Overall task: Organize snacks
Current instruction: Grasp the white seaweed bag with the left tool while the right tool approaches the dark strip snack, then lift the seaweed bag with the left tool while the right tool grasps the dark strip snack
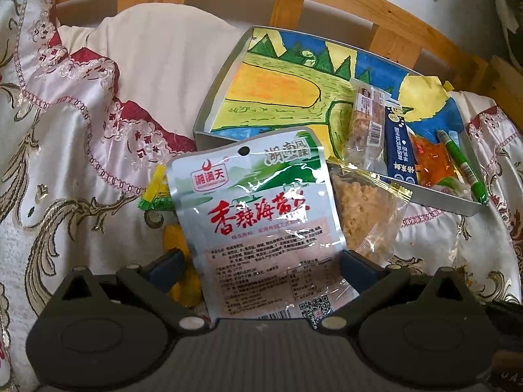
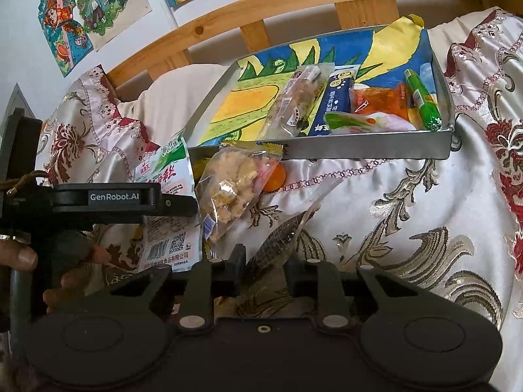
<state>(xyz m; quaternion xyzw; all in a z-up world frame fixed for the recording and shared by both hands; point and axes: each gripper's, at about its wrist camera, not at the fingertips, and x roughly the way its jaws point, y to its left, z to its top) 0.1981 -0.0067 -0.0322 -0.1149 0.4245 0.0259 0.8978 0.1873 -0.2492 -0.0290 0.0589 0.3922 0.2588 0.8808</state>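
My left gripper [image 1: 261, 261] is shut on a silver seaweed snack pouch [image 1: 258, 222] with red Chinese writing, held up off the bed; the pouch also shows in the right wrist view [image 2: 170, 176]. My right gripper [image 2: 264, 271] is shut on a clear packet with a dark snack inside [image 2: 281, 238], low over the bedspread. A grey metal tray [image 1: 209, 111] lined with a colourful drawing holds several snacks: a clear granola bar [image 1: 366, 121], a blue stick pack [image 1: 398, 143], an orange packet [image 1: 428, 160] and a green tube [image 1: 461, 163]. The tray also shows in the right wrist view [image 2: 359, 150].
A clear bag of crumbly puffed snack [image 2: 228, 189] lies on the satin bedspread [image 2: 408, 212] in front of the tray, with an orange round thing [image 2: 274, 176] beside it. Yellow-green packets [image 1: 157, 192] lie behind the pouch. A wooden bed rail [image 2: 261, 3] runs behind.
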